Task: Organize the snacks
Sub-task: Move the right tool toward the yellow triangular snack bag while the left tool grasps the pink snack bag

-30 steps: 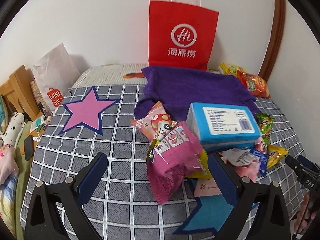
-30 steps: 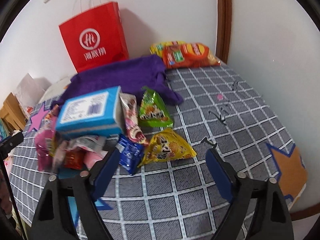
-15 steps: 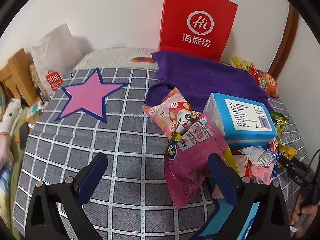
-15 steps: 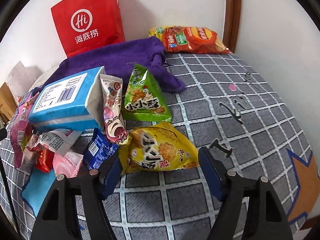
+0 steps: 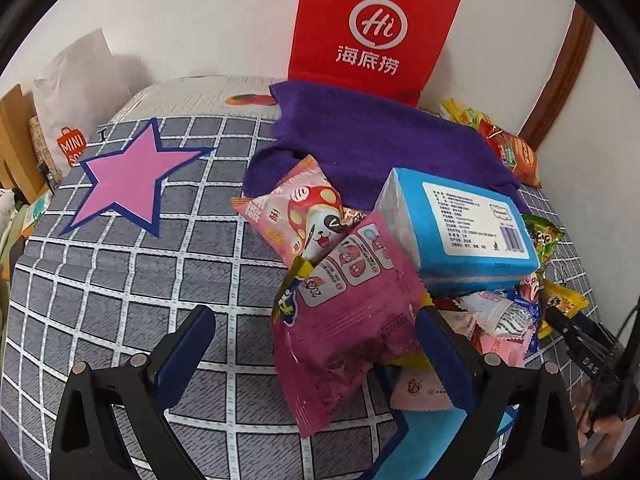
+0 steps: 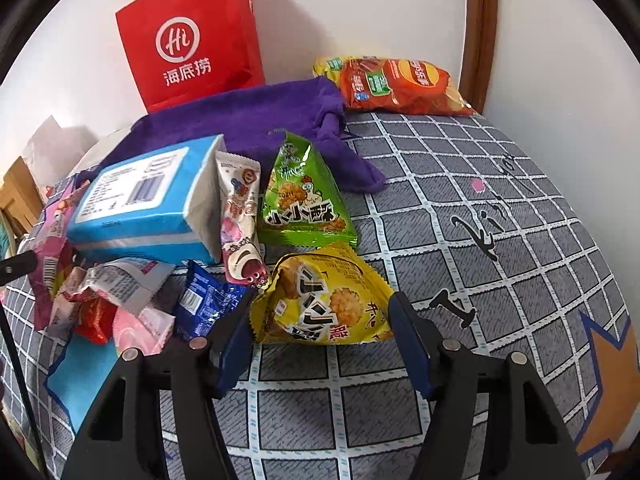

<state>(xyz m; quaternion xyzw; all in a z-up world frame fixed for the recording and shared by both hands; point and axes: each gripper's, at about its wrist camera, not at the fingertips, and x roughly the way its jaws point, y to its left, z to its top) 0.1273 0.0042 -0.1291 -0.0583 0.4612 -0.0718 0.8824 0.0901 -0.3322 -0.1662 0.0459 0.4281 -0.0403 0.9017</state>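
Note:
A pile of snacks lies on a grey checked cloth. My left gripper (image 5: pixel 316 344) is open, its jaws on either side of the near end of a magenta snack bag (image 5: pixel 344 332); whether they touch it I cannot tell. Behind it lie a pink mushroom-print bag (image 5: pixel 296 212) and a blue tissue pack (image 5: pixel 460 224). My right gripper (image 6: pixel 320 340) is open around the near edge of a yellow snack bag (image 6: pixel 324 300). A green bag (image 6: pixel 300 200), a pink bear wrapper (image 6: pixel 240 220) and a blue packet (image 6: pixel 204 300) lie beside it.
A red paper bag (image 6: pixel 192 40) stands against the wall behind a purple towel (image 5: pixel 372 148). Orange chip bags (image 6: pixel 400 84) lie at the back right. A pink star (image 5: pixel 124 176), a blue star (image 6: pixel 80 372) and an orange star (image 6: pixel 612 380) mark the cloth.
Both grippers have moved forward and lower toward the pile. The left one has closed in on the magenta bag, the right one on the yellow bag, its jaws narrowing.

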